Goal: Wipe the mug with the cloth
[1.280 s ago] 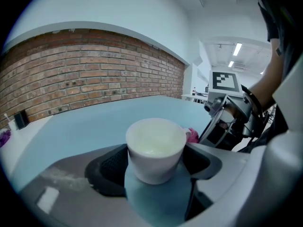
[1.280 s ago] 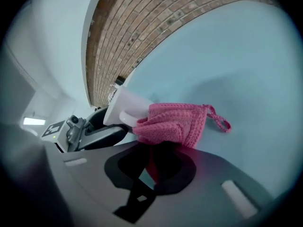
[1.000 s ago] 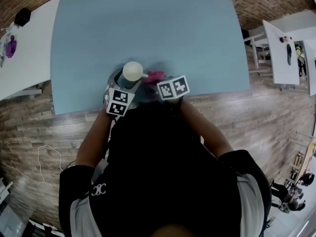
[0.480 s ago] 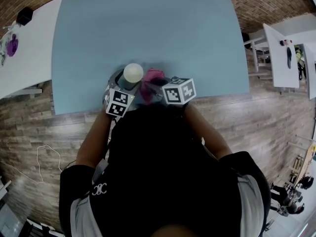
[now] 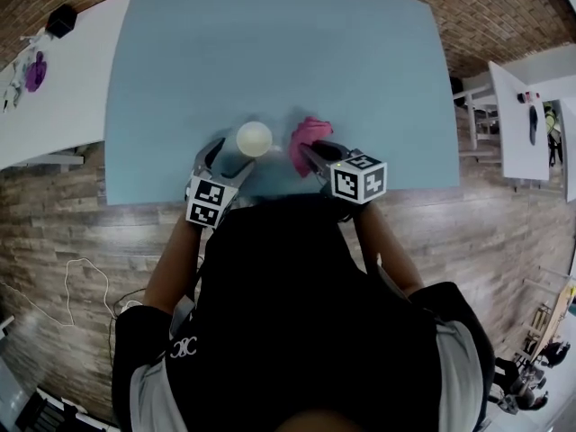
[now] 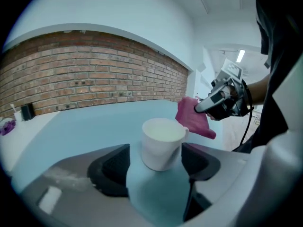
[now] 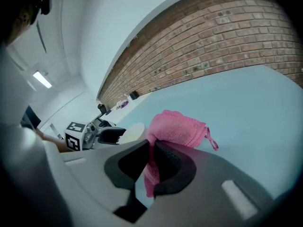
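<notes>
The left tool (image 6: 155,167) is open around the mug (image 6: 161,143), so the cloth (image 7: 177,126) pinched in the right tool (image 7: 151,160) could tip it

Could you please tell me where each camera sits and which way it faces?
Head view: on the person's head, steeply down onto the blue table; torso and arms show.
Left gripper view: on the left gripper, facing the mug, jaws open.
Right gripper view: on the right gripper, jaws shut on the pink cloth.
Shared: every view shows mug and cloth.

Light-blue table (image 5: 270,52), white mug (image 5: 254,139) seemingly upright on it.
</notes>
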Tool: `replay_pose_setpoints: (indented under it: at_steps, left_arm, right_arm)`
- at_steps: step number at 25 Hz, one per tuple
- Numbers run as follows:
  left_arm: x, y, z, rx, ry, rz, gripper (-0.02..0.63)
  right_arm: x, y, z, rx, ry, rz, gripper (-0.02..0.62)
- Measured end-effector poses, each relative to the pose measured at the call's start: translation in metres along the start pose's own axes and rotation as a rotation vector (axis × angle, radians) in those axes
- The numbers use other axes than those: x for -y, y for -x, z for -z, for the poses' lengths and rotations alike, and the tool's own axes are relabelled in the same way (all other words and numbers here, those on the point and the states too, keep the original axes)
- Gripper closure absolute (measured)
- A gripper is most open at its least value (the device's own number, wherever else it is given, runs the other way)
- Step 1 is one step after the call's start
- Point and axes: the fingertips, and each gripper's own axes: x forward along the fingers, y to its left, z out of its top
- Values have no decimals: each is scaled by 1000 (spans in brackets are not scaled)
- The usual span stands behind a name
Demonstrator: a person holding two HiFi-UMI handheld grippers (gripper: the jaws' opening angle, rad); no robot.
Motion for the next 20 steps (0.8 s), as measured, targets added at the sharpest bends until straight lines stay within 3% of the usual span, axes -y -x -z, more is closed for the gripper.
replay_pose_setpoints:
  at_steps: [4,7,13,20]
  left_arm:
    - [-23,25,6,28,128,-77,439]
    - [-42,37,11,29,162,-154,591]
    - [-60,47,20,22,164,-245,600]
    - [-53,45,25,18,188,-243,600]
  right_arm:
    - [0,-5,-3,60,26,31,554]
    - [-7,-13,-3,81,88,47,554]
    - [-15,-21,-7,106,248,132,554]
    - [-6,-9,-1,103,257,198,554]
